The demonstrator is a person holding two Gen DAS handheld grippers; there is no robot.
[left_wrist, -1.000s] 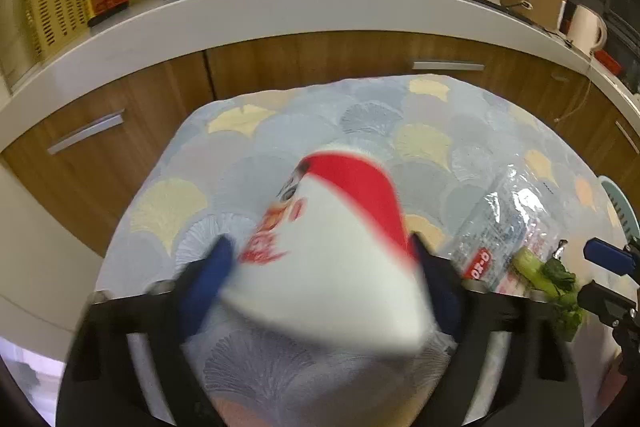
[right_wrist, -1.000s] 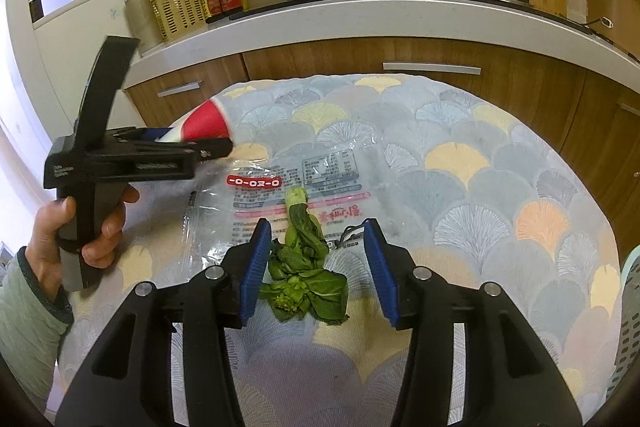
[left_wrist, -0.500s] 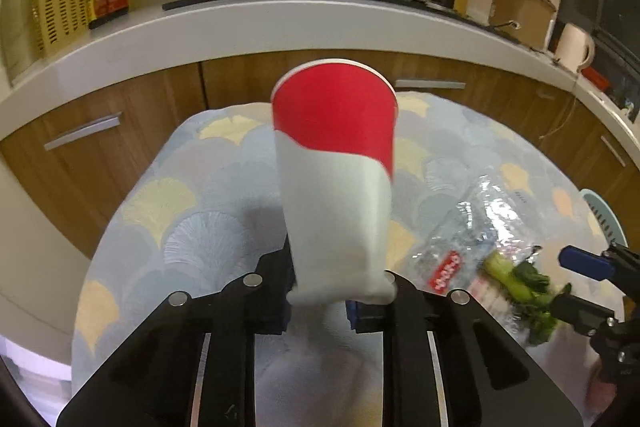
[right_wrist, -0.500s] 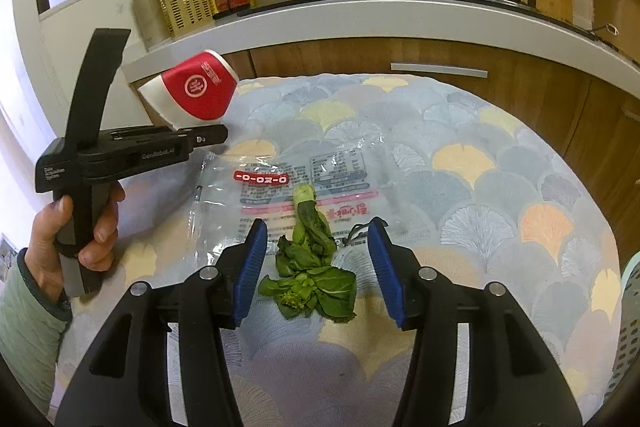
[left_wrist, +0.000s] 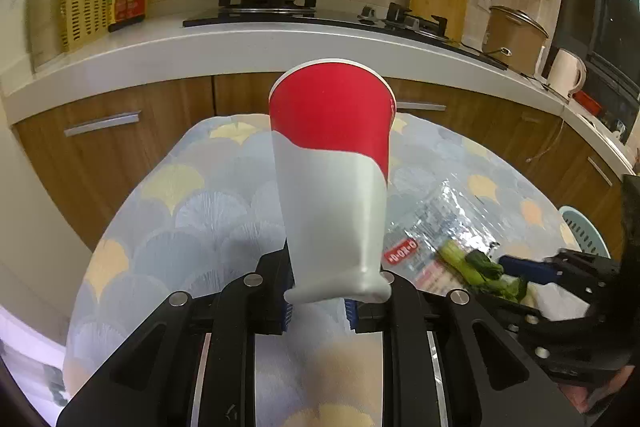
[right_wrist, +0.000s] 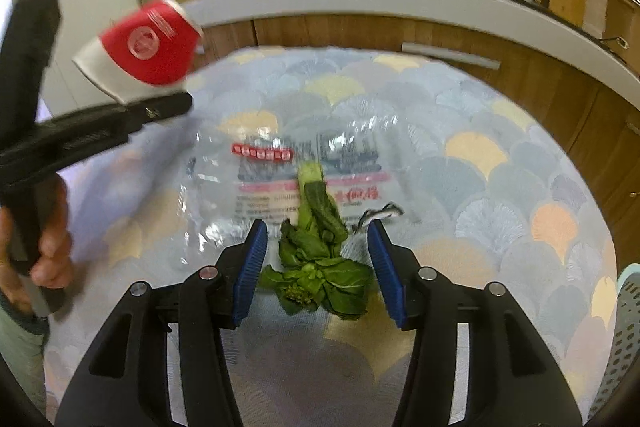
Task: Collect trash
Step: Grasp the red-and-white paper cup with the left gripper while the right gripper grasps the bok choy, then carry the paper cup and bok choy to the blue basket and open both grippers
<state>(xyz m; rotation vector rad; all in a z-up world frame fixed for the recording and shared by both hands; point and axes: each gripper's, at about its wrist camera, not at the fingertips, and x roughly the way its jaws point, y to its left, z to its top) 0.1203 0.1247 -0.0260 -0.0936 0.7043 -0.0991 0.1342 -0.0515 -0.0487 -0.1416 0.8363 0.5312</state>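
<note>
The left tongs [left_wrist: 318, 303] are clamped on the pinched white base of a red-and-white paper cup [left_wrist: 332, 171], which is lifted clear of the worktop [left_wrist: 168, 211] with its rim tipped away toward 12 o'clock; its inside cannot be seen. In the right wrist view the same cup [right_wrist: 140, 55] sits at 10 o'clock, slanted, with a hand [right_wrist: 40, 239] wrapped round the black handle below it at 9 o'clock.

The right tongs [right_wrist: 316, 263] point steeply down and are closing, their blue pads either side of a bunch of leafy greens [right_wrist: 316, 251] but not yet pressing on it. The greens lie with their pale stalk end toward 12 o'clock, resting partly on a clear printed plastic bag [right_wrist: 280, 163] (flat and crinkled) spread on the scallop-patterned cloth. A pale perforated basket [right_wrist: 628, 327] shows at the 4 o'clock edge; its contents are out of sight.
</note>
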